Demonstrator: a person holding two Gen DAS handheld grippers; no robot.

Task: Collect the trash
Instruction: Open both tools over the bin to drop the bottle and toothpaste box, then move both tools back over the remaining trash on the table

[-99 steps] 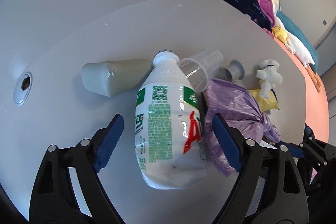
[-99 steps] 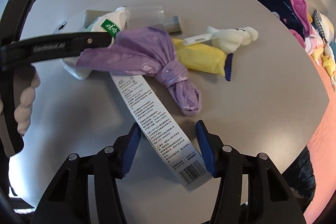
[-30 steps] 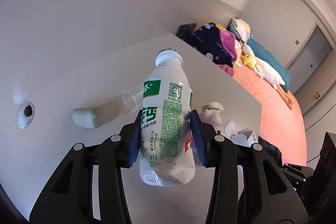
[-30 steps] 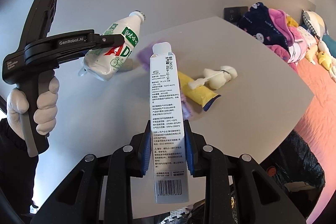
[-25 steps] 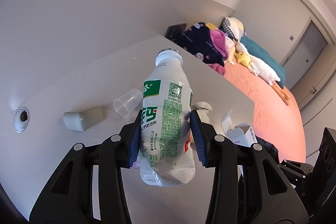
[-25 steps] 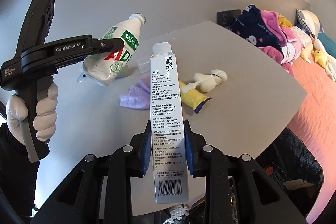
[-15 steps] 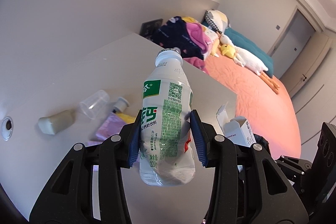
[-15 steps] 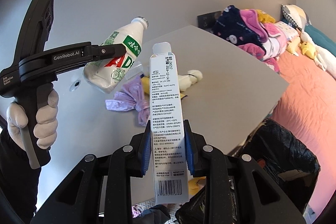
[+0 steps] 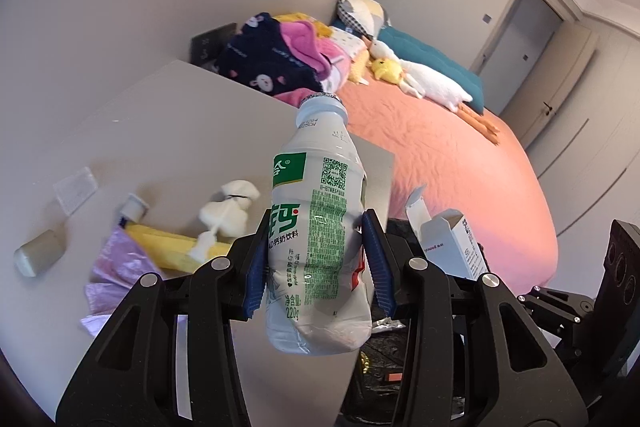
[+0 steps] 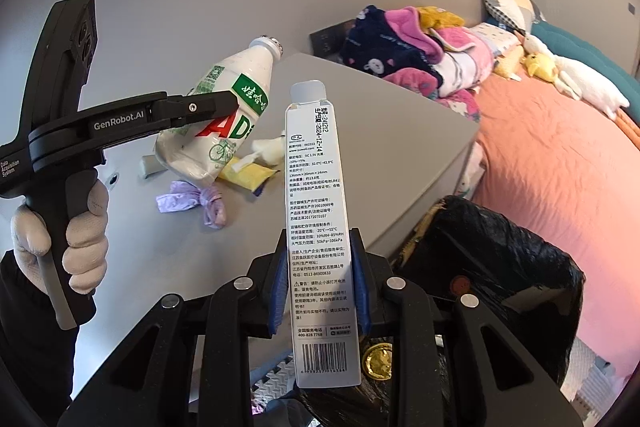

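Both of your hands have swung away from the tabletop (image 9: 168, 131) since a second ago, so the bed (image 9: 460, 163) and the black trash bag (image 10: 492, 255) now fill the right side of each view, while the litter on the tabletop has slid off to the left.

Your left gripper (image 9: 318, 267) is clenched on the white drink bottle (image 9: 316, 235): its blue pads press both sides of the lower body, and the open neck points up and away from you. Beyond and left of that gripper, a purple bag (image 9: 112, 267), a yellow wrapper (image 9: 168, 247), a white wad (image 9: 228, 211), a clear cup (image 9: 76, 191) and a grey lump (image 9: 38, 255) lie on the tabletop.

Your right gripper (image 10: 319, 285) is narrowly set and grasps the long white carton (image 10: 318, 227) near its lower half, flap end up and barcode end toward the camera. The trash bag sits just right of and below that gripper. Your gloved left hand (image 10: 68, 243) shows at the left of the right wrist view, around its handle.
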